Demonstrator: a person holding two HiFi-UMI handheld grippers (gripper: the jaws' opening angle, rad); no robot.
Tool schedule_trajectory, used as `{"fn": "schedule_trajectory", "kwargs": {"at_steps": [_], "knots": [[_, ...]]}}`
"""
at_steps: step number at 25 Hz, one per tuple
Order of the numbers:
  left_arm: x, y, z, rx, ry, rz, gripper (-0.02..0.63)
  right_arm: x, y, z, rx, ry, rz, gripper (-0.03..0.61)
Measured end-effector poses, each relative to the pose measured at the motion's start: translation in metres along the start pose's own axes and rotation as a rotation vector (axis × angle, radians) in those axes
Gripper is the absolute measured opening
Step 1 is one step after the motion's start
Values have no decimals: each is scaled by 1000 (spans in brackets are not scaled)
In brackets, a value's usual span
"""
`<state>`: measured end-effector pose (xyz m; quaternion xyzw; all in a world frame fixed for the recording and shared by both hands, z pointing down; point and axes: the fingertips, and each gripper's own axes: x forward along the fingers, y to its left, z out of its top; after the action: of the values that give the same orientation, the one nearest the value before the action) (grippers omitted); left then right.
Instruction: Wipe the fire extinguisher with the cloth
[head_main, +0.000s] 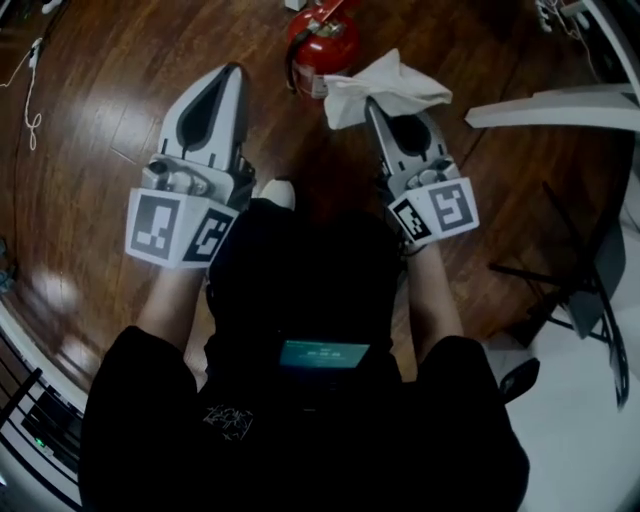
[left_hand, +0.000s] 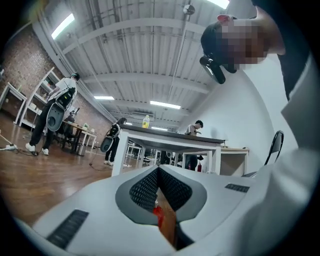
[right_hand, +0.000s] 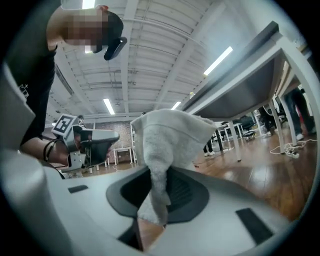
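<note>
Right gripper view: the right gripper (right_hand: 161, 175) clamps its ribbed dark pads on a fold of the cloth (right_hand: 172, 135), a pale nubby terry bunched above the tips. The left gripper (left_hand: 158, 172) is closed on nothing. Ahead of the right gripper, slightly to its left, the fire extinguisher (head_main: 322, 45), a glossy red cylinder, sits on the polished wooden floor (head_main: 110, 100); its white label is unreadable.
</note>
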<state>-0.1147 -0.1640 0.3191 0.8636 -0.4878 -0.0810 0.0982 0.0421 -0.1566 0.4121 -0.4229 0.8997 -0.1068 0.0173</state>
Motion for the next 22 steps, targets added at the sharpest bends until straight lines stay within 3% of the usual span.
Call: {"fn": "schedule_trajectory", "kwargs": {"at_steps": [6,9,12,18,22], "knots": [[-6,-10,-8,20,2,7,-1,21,-4,-9,-34,11,49,100],[-3,-8,-17,17,2,-43,-1,34,-3,-12,-36,10,59,100],[3,-13,-40,51,21,-114,-2,43,-9,-19,-38,9,57,100],[13,-9,-102,38,111,-157,-2,63,-29,-39,-46,32,49,100],[7,-23,-118,17,134,-182,-2,67,-34,-36,-47,15,49,100]]}}
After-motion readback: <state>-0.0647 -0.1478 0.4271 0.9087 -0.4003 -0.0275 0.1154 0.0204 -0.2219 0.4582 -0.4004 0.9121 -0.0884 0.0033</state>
